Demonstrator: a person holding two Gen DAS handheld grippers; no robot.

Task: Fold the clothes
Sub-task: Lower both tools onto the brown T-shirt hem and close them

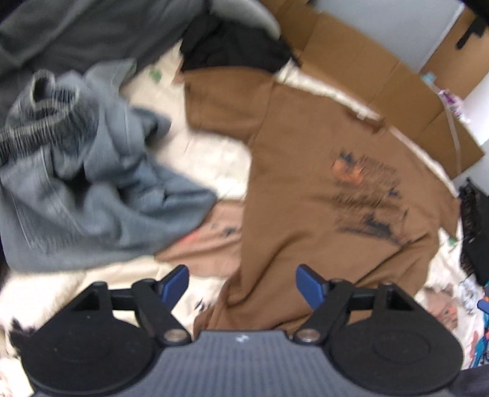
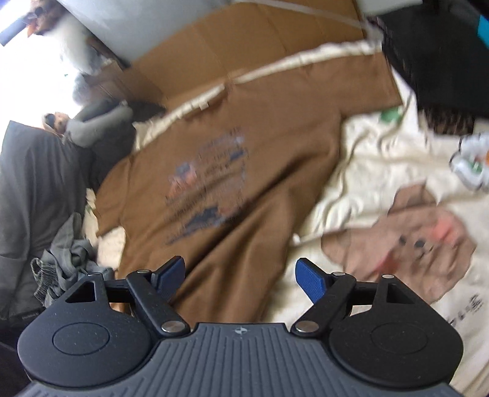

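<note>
A brown printed cotton T-shirt (image 1: 321, 158) lies flat on the cream cartoon-print bedsheet (image 2: 382, 171), its collar at the sheet's far edge. Crumpled grey-blue ribbed-waist shorts (image 1: 91, 183) lie beside it. The left gripper (image 1: 241, 282) and right gripper (image 2: 240, 276) hover over the shirt, jaws wide, holding nothing.

A cream bedsheet (image 2: 382, 171) printed with cartoon figures, among them a brown bear-like face (image 2: 421, 241), covers the bed. Flattened brown cardboard (image 1: 388, 79) lies along the bed's far edge, seen in both views, against a pale grey-white wall (image 1: 382, 21). In the right wrist view, strong white daylight (image 2: 27, 76) floods in at the upper left, blown out so that no window frame can be made out. Both views are blurred, and the small items near the wall in the left wrist view cannot be told.
</note>
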